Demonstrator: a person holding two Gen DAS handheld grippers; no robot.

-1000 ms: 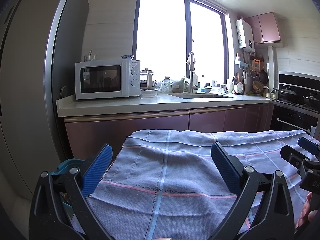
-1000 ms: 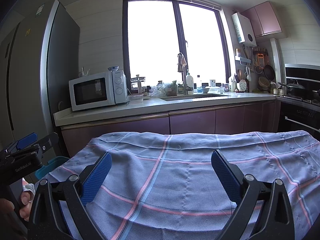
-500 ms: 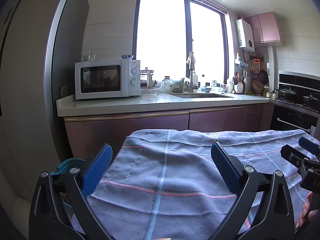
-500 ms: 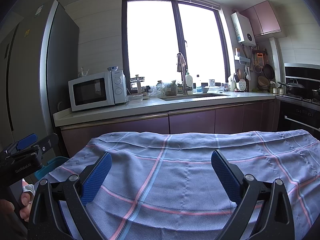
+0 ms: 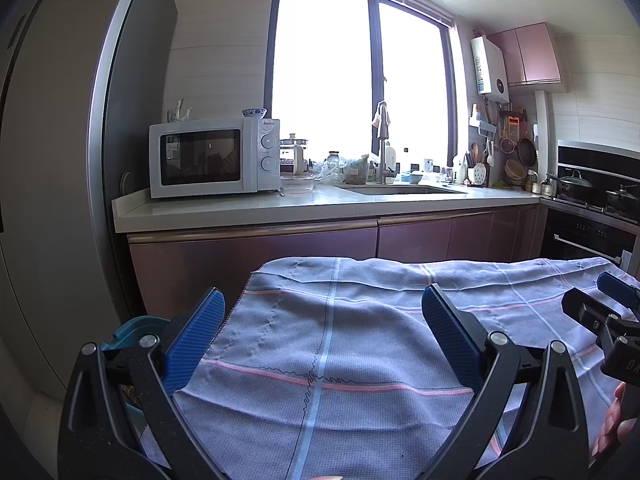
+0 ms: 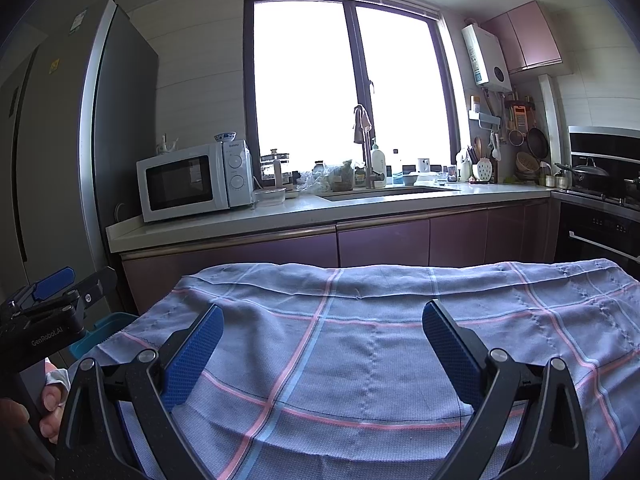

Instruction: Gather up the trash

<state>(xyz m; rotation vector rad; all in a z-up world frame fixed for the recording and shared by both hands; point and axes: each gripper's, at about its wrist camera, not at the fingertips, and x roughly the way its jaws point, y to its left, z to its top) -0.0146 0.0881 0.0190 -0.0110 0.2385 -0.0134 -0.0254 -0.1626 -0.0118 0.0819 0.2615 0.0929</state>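
Two grippers idle, fingers spread wide, empty.
No trash visible on the checked cloth (image 5: 340, 344); left gripper (image 5: 320, 344) and right gripper (image 6: 320, 348) risk snagging fabric.

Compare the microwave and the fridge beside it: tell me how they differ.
The microwave is white; the fridge is grey. The microwave is a small box standing on the counter; the fridge rises tall from the floor past the counter. The microwave has a dark window and two dials; the fridge's face is plain. Both have shut doors.
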